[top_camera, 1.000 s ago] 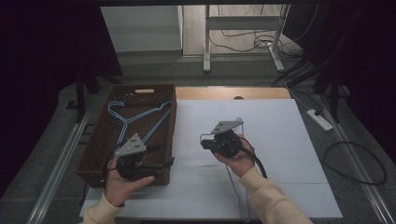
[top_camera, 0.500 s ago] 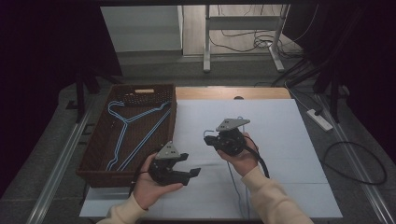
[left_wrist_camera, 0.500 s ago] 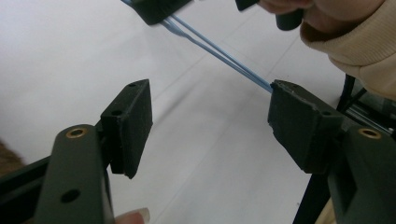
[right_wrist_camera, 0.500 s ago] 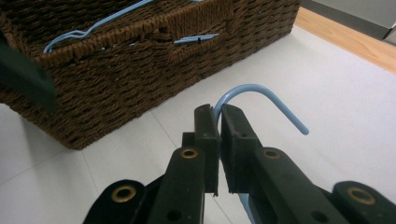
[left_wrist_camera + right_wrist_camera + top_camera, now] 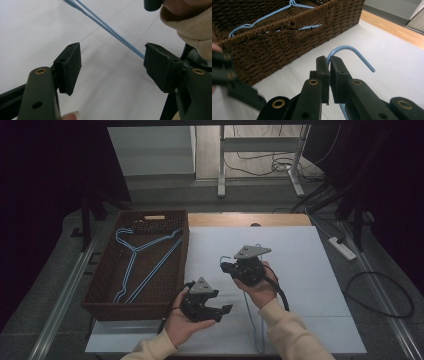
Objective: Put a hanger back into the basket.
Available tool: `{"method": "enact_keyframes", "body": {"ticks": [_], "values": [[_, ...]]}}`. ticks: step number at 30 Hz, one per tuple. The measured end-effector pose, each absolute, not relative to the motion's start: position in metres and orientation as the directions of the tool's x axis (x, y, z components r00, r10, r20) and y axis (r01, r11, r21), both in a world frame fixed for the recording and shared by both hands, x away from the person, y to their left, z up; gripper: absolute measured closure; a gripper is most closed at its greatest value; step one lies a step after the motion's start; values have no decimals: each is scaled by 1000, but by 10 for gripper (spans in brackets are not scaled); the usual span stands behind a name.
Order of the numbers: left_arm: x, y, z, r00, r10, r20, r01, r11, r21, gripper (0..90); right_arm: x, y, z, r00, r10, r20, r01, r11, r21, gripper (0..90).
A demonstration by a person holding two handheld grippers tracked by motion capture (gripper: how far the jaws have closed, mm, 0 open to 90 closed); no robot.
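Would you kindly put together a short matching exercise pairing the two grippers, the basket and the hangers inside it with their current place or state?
Things:
1. left gripper
2. right gripper
3. wicker basket
4. hangers in the basket

States:
A. brown, at the table's left side
B. fingers wide apart, a blue wire running between them
C. light blue, lying flat
D. fingers clamped on a blue hanger hook

Pairs: 1-B, 2-D, 3-A, 4-C

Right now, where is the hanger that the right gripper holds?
The right gripper pinches the hanger at its hook, over the white table, right of the basket.
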State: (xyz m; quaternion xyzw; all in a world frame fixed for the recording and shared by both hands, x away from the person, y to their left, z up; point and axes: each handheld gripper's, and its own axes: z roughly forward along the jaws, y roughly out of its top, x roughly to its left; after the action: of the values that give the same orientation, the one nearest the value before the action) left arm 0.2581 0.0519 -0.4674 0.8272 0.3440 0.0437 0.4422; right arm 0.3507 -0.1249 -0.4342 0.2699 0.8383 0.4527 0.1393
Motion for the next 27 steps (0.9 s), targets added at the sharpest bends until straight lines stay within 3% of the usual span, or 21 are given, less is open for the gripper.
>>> {"method": "enact_keyframes", "body": {"ticks": [16,27], "values": [[284,12,-504,708,590,-387,632,-286,720,357,350,-130,-431,-790,613,6,319,401,859,868],[295,0,-517,682,548,-484,680,-232,695,550,349,-134,-429,-769,639,-1,306,370,877,869]]}}
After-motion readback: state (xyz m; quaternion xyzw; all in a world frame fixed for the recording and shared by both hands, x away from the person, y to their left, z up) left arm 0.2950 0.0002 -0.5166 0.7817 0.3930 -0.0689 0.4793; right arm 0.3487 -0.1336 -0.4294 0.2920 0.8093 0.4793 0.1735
